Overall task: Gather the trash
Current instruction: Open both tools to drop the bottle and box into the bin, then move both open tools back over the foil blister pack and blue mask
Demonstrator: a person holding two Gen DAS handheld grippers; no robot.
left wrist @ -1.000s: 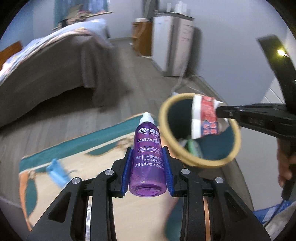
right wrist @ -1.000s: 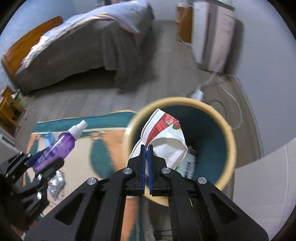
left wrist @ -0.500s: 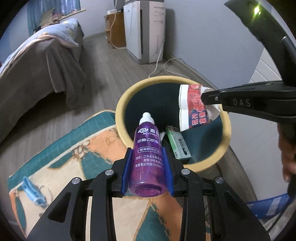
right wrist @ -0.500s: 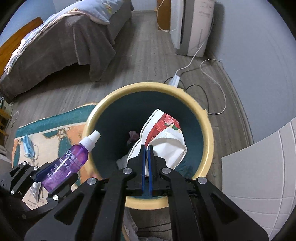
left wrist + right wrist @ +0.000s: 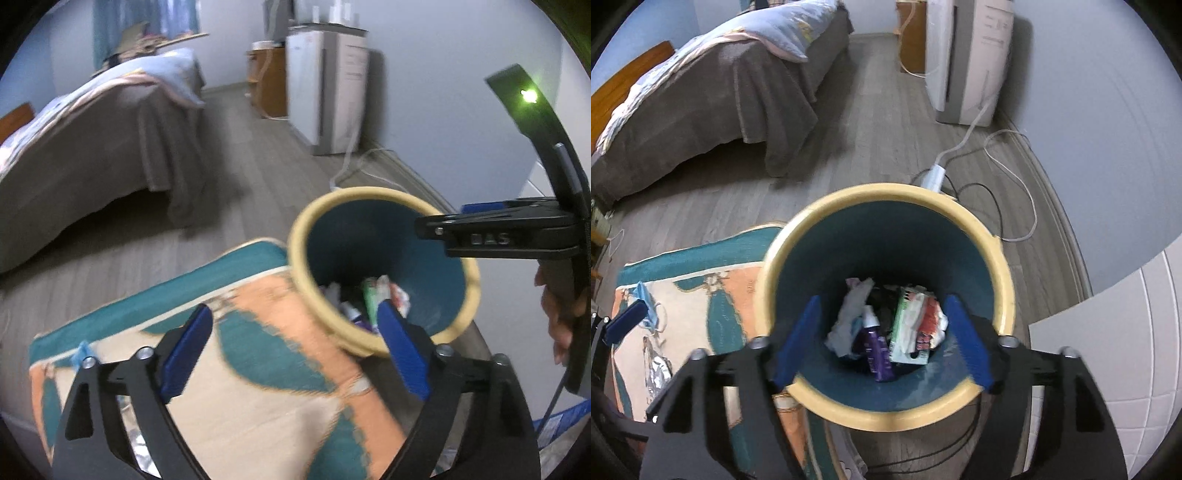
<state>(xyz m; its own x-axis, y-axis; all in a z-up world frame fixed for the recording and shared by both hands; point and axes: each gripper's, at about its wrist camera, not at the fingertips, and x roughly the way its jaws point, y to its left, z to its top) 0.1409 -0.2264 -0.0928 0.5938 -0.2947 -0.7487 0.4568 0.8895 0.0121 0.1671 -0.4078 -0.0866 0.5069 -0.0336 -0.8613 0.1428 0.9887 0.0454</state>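
Both jaws just sprung wide and empty, left gripper point(image 5: 295, 354) beside and right gripper point(image 5: 881, 345) above the bin point(image 5: 1006, 295), purple bottle point(image 5: 877, 350) and red-white wrapper point(image 5: 929, 325) lying inside.

Bottle point(image 5: 877, 349) and wrappers point(image 5: 916, 325) in the bin point(image 5: 886, 419), rug point(image 5: 690, 291) left of it, bed point(image 5: 713, 99) behind

Left gripper point(image 5: 295, 354): matte black angular frame with triangular cut-outs, blue rectangular pads point(image 5: 186, 349) on the fingers, silver screws at the finger joints. Right gripper point(image 5: 882, 341): identical black frame, blue pads, silver screws; side marked "DAS" in raised letters, curved black bracket above carrying a lit green-yellow LED, thin black cable trailing below.
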